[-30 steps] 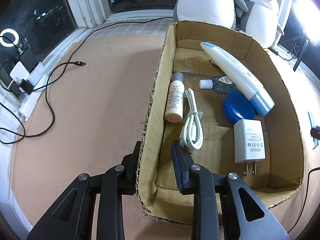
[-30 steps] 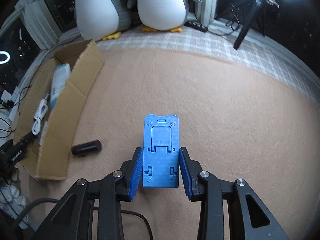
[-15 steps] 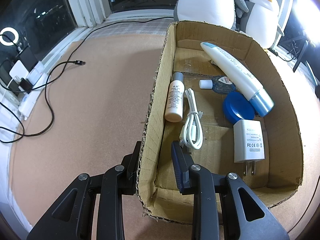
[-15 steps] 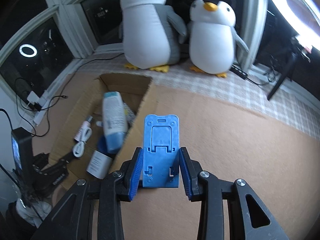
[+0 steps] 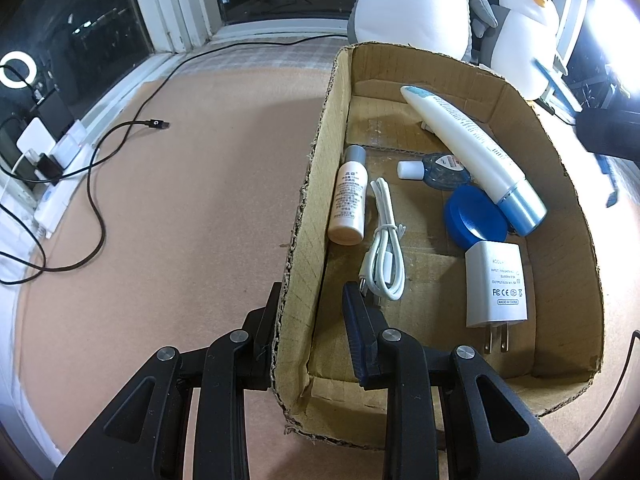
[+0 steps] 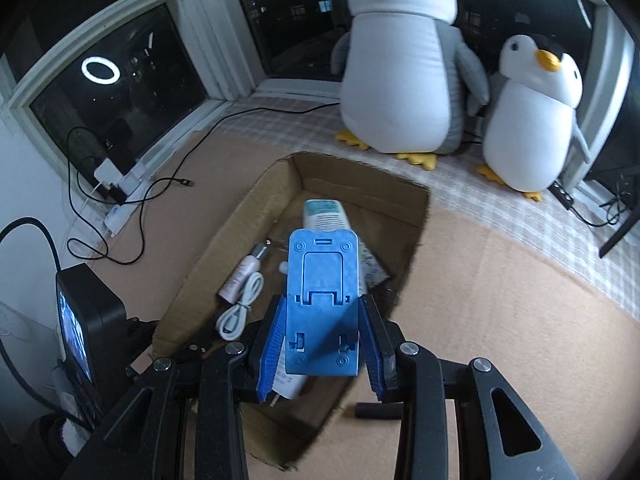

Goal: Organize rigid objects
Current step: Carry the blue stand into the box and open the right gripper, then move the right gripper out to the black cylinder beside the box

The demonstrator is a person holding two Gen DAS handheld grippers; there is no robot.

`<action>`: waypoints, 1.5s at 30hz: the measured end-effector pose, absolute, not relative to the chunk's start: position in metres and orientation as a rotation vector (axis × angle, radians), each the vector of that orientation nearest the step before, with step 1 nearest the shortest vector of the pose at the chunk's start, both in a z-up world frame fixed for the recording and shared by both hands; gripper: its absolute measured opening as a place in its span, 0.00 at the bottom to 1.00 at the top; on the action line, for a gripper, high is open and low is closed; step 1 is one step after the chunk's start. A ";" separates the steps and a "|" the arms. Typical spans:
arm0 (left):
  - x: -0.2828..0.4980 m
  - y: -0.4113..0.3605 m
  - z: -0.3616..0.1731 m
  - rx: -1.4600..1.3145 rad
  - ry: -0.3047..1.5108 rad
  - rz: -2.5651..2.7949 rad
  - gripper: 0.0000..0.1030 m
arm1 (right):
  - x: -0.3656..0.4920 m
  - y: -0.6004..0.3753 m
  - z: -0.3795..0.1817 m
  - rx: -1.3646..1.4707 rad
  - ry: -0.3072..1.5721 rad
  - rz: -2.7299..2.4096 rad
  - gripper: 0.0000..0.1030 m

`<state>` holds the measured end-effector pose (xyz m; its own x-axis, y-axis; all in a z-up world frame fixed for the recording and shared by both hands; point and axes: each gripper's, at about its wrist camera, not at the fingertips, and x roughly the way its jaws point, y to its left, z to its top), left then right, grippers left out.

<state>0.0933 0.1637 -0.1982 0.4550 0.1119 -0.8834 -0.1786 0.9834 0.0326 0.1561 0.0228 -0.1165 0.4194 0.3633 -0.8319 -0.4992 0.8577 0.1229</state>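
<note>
1. Left wrist view: left gripper (image 5: 310, 300) straddles the near-left wall of the cardboard box (image 5: 304, 216), jaws spread, one finger outside, one inside; wall sits between them, not visibly pinched.
2. Box contents, same view: small white bottle (image 5: 349, 200) lying along the left wall, coiled white USB cable (image 5: 384, 252) just beside it, white wall charger (image 5: 495, 284) near the front right, blue round lid (image 5: 474, 217) touching the charger's top edge, white tube with blue cap (image 5: 476, 152) lying diagonally over the lid, small clear-blue bottle (image 5: 436, 168) partly under the tube.
3. Outside the box: black cable (image 5: 96, 168) on the tan desk (image 5: 180, 200); two plush penguins (image 5: 408, 4) behind the box.
4. Right wrist view: right gripper (image 6: 322, 340) jaws pinching a blue folding phone stand (image 6: 322, 300) by its side edges, stand upright, held above the open box (image 6: 256, 216).
5. Dark cylinder (image 6: 378, 411) lies on the desk just outside the box's right wall, slightly blurred.
</note>
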 end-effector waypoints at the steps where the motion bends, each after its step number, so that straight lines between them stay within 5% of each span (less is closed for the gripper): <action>1: 0.093 0.163 -0.198 -0.069 1.084 0.179 0.26 | 0.157 0.027 -0.118 -0.155 1.003 0.550 0.32; 20: 0.094 0.161 -0.198 -0.069 1.082 0.179 0.26 | 0.175 0.062 -0.143 -0.120 1.056 0.606 0.32; 26: 0.094 0.161 -0.198 -0.071 1.082 0.180 0.26 | 0.177 0.061 -0.143 -0.123 1.055 0.596 0.44; 45: 0.095 0.162 -0.197 -0.067 1.082 0.180 0.26 | 0.171 0.012 -0.125 -0.098 1.029 0.535 0.46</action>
<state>0.0946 0.1617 -0.1973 0.4570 0.1134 -0.8822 -0.1786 0.9833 0.0339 0.1705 0.0122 -0.1253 0.4005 0.3768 -0.8352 -0.4671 0.8681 0.1677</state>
